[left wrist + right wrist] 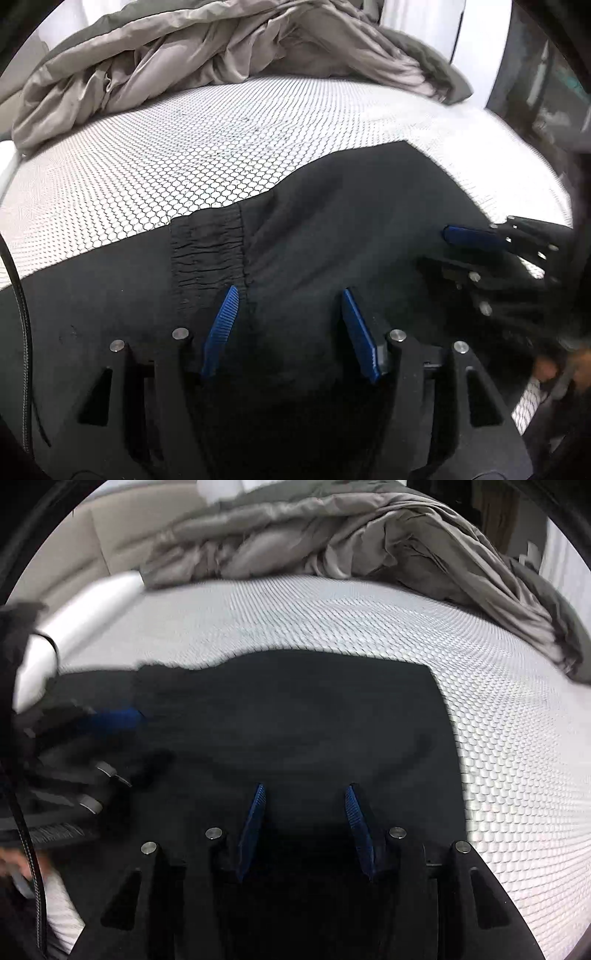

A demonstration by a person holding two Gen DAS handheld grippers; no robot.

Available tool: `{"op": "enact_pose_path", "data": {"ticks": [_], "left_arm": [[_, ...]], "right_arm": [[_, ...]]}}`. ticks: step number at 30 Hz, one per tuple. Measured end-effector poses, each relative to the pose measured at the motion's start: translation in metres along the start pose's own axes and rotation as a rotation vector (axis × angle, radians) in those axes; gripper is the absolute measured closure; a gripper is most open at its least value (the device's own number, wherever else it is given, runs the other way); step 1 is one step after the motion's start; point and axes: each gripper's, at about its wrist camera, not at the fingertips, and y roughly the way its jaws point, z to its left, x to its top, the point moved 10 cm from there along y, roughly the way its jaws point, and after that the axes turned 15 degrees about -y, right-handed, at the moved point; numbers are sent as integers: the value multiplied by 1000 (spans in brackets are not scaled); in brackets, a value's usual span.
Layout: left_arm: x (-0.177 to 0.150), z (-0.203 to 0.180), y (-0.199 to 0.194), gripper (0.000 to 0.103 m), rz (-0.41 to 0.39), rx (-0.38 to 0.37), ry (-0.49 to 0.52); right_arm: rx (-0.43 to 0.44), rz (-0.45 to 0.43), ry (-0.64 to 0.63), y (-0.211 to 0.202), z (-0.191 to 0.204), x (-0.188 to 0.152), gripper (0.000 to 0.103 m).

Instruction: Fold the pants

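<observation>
The black pants (332, 221) are lying spread flat on the bed (184, 155), on its white honeycomb-patterned cover, toward the near edge, with a rumpled grey duvet (221, 48) bunched along the far edge. The left hand-held gripper (290, 325) is hovering over the gathered elastic waistband (207, 251), its blue pads standing apart with nothing pinched between them. The right hand-held gripper (304, 823) is hanging over the plain dark cloth nearer the right side of the bed, its jaws likewise parted and empty; whether either pad is brushing the fabric cannot be told. The pants are looking like thin, light, limp cloth that will be sagging and creasing when lifted, and probably sliding a little over the cover. The thick ribbed waistband is offering the firmest bite for one side; for the other, a pinch at a hemmed outer edge or corner (428, 672) is looking safer than the slack middle.
</observation>
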Motion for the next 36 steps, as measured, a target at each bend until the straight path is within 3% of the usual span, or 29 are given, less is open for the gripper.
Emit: {"op": "enact_pose_path", "data": {"ticks": [4,5,9,10,14,16,18,20,21,23,25,26,28,30,34,36], "left_arm": [[-13,23,-20,43,-24,35,-13],[-21,30,-24,43,-10,7,-46],[-36,48,-45,43,5,-80,-156],[-39,50,-50,43,9,-89,-166],[-53,48,-63,43,27,-106,-114],[-60,50,-61,42,40,-82,-90],[-66,50,-60,42,41,-66,-76],[-68,49,-61,42,42,-51,-60],[-69,49,-62,42,44,-44,-57],[-71,47,-64,42,48,-39,-56],[-72,46,-70,42,56,-63,-67],[-73,48,-76,42,59,-73,-82],[-69,62,-91,42,35,-47,-113],[-61,87,-114,42,-28,1,-164],[-55,151,-158,28,-138,61,-352],[-60,186,-175,27,-170,90,-459]], "right_arm": [[-259,66,37,-12,-63,-32,50],[-239,56,62,-14,-68,-37,50],[64,-54,256,-34,-73,-55,50],[99,-70,283,-38,-75,-60,50],[255,-81,373,-41,-74,-79,50],[304,-93,414,-38,-73,-83,52],[351,-126,437,-39,-70,-78,79],[354,-156,438,-47,-67,-69,88],[353,-203,414,-58,-66,-62,89],[327,-195,398,-59,-69,-52,89],[203,-75,349,-39,-73,-70,82],[195,-43,346,-30,-72,-75,82],[177,-76,342,-39,-71,-71,76],[171,-116,320,-53,-70,-70,57],[172,-161,338,-69,-74,-83,55],[182,-173,356,-75,-76,-88,55]]}}
